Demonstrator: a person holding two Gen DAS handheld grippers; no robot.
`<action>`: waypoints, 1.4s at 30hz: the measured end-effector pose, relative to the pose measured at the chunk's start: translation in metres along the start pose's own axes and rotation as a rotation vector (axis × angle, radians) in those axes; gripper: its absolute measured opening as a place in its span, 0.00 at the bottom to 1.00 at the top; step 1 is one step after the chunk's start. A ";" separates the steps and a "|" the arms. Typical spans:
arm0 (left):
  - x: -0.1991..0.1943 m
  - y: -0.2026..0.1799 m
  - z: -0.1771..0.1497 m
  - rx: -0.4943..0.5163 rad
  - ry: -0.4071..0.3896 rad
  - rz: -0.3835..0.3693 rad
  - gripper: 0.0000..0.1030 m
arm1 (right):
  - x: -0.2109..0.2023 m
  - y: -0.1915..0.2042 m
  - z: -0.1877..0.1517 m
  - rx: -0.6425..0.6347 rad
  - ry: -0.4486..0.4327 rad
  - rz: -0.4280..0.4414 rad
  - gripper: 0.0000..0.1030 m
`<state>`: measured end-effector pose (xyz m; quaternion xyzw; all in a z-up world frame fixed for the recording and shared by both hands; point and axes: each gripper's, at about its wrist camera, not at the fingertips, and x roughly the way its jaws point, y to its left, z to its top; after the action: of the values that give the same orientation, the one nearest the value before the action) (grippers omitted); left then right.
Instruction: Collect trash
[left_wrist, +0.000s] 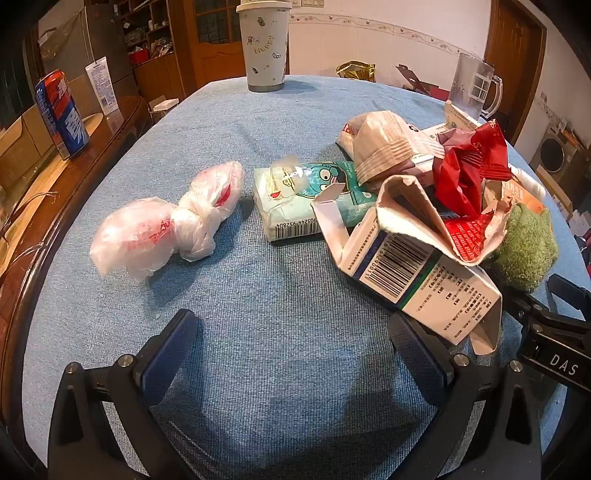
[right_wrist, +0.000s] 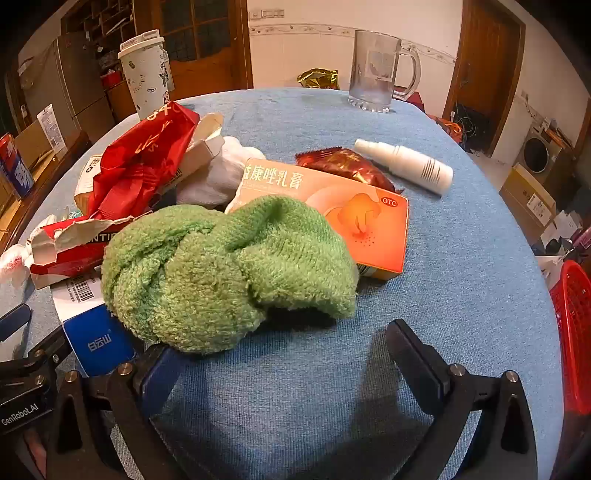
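Trash lies heaped on a blue tablecloth (left_wrist: 258, 295). In the left wrist view a knotted plastic bag (left_wrist: 166, 225) lies left, a tissue pack (left_wrist: 306, 199) in the middle, and a torn white carton (left_wrist: 417, 269) and red wrapper (left_wrist: 465, 170) at right. My left gripper (left_wrist: 295, 332) is open and empty, short of them. In the right wrist view a green cloth (right_wrist: 225, 273) lies on an orange box (right_wrist: 354, 214), beside a red bag (right_wrist: 144, 158), a brown wrapper (right_wrist: 347, 166) and a white bottle (right_wrist: 406, 166). My right gripper (right_wrist: 280, 343) is open, its left finger touching the cloth.
A paper cup (left_wrist: 264, 44) and a glass mug (right_wrist: 380, 70) stand at the table's far side. A blue can (left_wrist: 61, 114) stands on a wooden sideboard at left. A red basket (right_wrist: 572, 332) sits off the table's right edge.
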<state>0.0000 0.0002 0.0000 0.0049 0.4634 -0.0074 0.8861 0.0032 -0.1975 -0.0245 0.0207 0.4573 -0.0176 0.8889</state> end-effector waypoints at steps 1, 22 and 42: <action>0.000 0.000 0.000 0.004 0.001 0.006 1.00 | 0.000 0.000 0.000 -0.006 0.000 -0.008 1.00; -0.103 -0.008 -0.075 -0.026 -0.308 -0.026 1.00 | -0.064 -0.008 -0.050 -0.031 -0.104 0.035 1.00; -0.149 -0.028 -0.125 0.017 -0.450 0.023 1.00 | -0.143 -0.040 -0.126 0.097 -0.309 -0.080 1.00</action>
<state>-0.1877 -0.0242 0.0509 0.0162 0.2540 -0.0021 0.9671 -0.1838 -0.2288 0.0176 0.0424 0.3141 -0.0780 0.9452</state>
